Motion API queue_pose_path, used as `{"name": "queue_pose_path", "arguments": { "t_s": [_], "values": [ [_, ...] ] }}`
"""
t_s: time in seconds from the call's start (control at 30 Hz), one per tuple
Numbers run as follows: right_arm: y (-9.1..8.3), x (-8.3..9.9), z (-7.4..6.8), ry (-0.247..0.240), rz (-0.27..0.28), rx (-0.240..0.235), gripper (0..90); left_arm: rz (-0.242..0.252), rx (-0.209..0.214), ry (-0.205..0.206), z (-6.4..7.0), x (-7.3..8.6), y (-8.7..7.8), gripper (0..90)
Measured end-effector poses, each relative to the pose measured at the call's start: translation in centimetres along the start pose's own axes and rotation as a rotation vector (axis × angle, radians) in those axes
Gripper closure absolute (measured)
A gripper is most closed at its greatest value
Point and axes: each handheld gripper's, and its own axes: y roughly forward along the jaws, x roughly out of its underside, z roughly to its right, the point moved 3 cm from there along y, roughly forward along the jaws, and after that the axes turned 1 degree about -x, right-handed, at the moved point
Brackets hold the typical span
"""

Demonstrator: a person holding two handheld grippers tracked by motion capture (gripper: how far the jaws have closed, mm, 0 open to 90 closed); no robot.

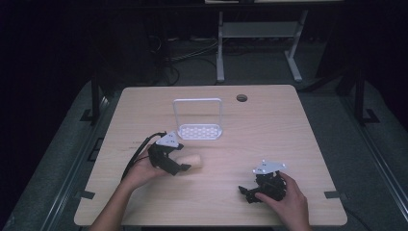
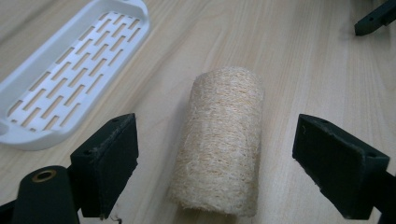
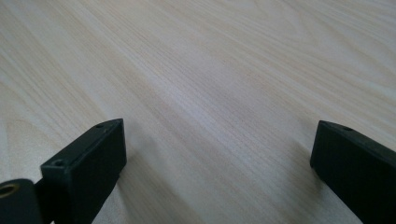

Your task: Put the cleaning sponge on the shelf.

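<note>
The room around the work is dark, with a grey floor (image 1: 269, 67), a white-legged frame (image 1: 220, 53) standing beyond the far edge and black cables (image 1: 187, 57) lying loose on the floor near it. The pale wood-grain tabletop (image 1: 269, 134) is lit from above, has rounded corners and a round cable hole (image 1: 241, 98) near its far edge. Toward the far middle stands a white slotted rack (image 1: 199, 131) with a tall looped handle rising from its back. Nearer the person, just in front of the rack and apart from it, a tan loofah roll (image 2: 222, 140) lies on its side on the tabletop. The left claw (image 2: 215, 163) is spread wide with one jaw on each side of the roll, neither touching it. The right claw (image 3: 219, 172) sits low over bare wood at the near right, well apart from the roll, its jaws spread and holding nothing.
</note>
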Motion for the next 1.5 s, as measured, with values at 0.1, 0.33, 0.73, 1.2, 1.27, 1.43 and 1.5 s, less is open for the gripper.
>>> {"name": "queue_pose_path", "arguments": {
  "t_s": [0.1, 0.33, 0.73, 1.2, 1.27, 1.43, 1.5],
  "values": [
    [0.0, 0.0, 0.0, 0.0, 0.001, 0.0, 3.2, -0.004, 0.005, 0.002, 0.1, 0.0, 0.3, 14.0],
    [0.0, 0.0, 0.0, 0.001, 0.0, 0.0, 3.2, -0.018, 0.017, 0.013, 0.3, 0.0, 1.4, 14.3],
    [0.0, 0.0, 0.0, 0.002, 0.0, 0.002, 3.2, -0.052, 0.024, 0.027, 0.6, 0.4, 2.9, 14.7],
    [0.0, 0.0, 0.0, 0.003, 0.0, 0.002, 3.2, -0.069, 0.025, 0.028, 0.5, 0.7, 3.3, 21.9],
    [0.0, 0.0, 0.0, 0.002, 0.0, 0.002, 3.2, -0.067, 0.028, 0.026, 0.5, 0.7, 3.3, 22.2],
    [0.0, 0.0, 0.0, 0.002, 0.0, 0.002, 3.2, -0.073, 0.029, 0.035, 0.5, 0.7, 3.3, 26.4],
    [0.0, 0.0, 0.0, 0.002, 0.0, 0.002, 3.2, -0.069, 0.029, 0.03, 0.5, 0.7, 3.4, 28.2]
  ]
}}
